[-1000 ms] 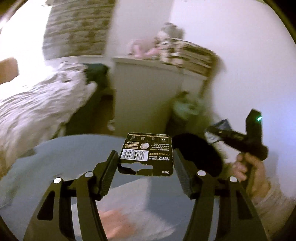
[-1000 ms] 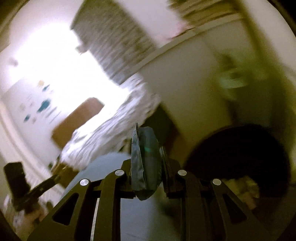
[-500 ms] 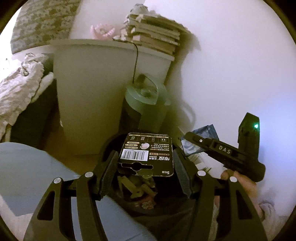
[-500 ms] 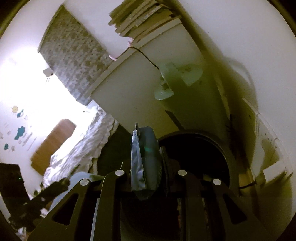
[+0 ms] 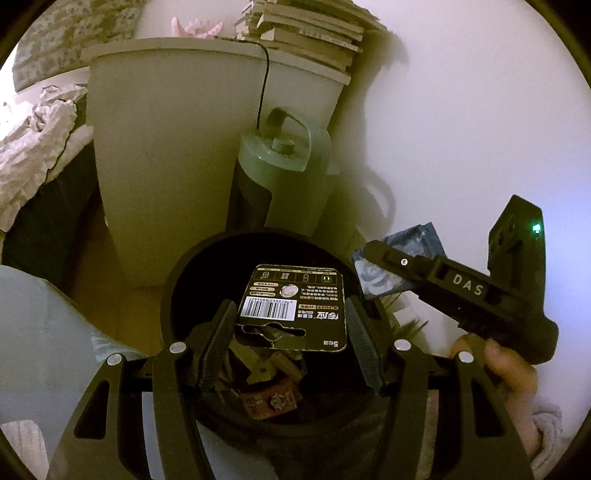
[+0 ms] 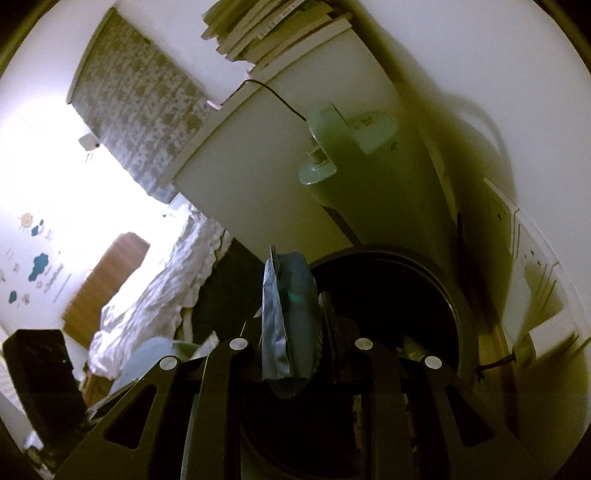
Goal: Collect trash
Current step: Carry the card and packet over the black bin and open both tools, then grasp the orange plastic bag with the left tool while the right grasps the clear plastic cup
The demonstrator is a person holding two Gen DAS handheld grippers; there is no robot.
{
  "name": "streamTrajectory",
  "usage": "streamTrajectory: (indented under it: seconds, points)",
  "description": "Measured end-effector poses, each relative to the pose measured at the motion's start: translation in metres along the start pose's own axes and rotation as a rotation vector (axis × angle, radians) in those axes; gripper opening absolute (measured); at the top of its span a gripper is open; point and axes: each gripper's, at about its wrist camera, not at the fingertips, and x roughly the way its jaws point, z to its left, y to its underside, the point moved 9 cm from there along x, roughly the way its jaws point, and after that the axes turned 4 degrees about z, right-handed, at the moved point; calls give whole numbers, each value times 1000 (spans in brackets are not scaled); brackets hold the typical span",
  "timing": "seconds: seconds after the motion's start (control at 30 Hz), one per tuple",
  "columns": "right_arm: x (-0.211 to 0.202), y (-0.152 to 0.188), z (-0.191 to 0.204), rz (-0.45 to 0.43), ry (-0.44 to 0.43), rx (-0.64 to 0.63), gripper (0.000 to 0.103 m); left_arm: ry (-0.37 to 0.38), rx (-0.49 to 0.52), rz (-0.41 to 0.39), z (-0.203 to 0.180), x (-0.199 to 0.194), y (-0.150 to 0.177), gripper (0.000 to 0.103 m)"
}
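Left wrist view: a black battery card (image 5: 291, 306) is pinched by the left gripper (image 5: 291, 332) above the black trash bin (image 5: 173, 295). A blue packet (image 6: 288, 317) is squeezed in the right gripper (image 6: 291, 332). Books (image 5: 306, 33) are stacked on a white cabinet (image 5: 166, 147).

Two grippers over the bin, each holding a piece of trash

The card (image 5: 291, 306) sits between the left gripper (image 5: 291, 332) fingers, above the bin (image 5: 192, 280) and the scraps (image 5: 269, 398) in it. The right gripper (image 5: 373, 258) with the pouch (image 6: 290, 321) is to its right. Behind the bin stand a fan (image 5: 284, 177) and a cabinet (image 5: 166, 147); books (image 5: 306, 33) lie on the cabinet, the bed (image 5: 33, 140) to its left.
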Motion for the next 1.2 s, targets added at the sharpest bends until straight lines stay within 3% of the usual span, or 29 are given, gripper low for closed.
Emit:
streamTrajectory:
  seconds: [0.27, 0.33, 0.4, 0.47, 0.63, 0.73, 0.93, 1.07, 1.2]
  points:
    - [1, -1, -5, 0, 2, 23, 23, -14, -6, 26, 1, 10, -2, 61]
    - [0, -1, -7, -8, 1, 36, 33, -24, -2, 31, 1, 10, -1, 67]
    - [-3, -3, -8, -29, 0, 50, 56, -34, -5, 24, 1, 8, -2, 79]
    - [-7, -5, -9, -53, -3, 61, 62, -44, -5, 6, 2, 3, -3, 81]
    - [-6, -4, -9, -48, 3, 62, 62, -56, -20, -14, 6, -21, -1, 82]
    - [-4, -2, -4, -38, 3, 50, 62, -88, -43, -50, 17, -51, 5, 89]
    - [6, 7, 19, -8, -11, -6, 68, -270, -101, -93, 74, -130, 44, 89]
    - [15, 23, 50, 34, -31, -99, 68, -437, -215, -64, 138, -177, 93, 90]
    - [23, 47, 90, 82, -82, -197, 69, -511, -286, 13, 181, -191, 134, 92]
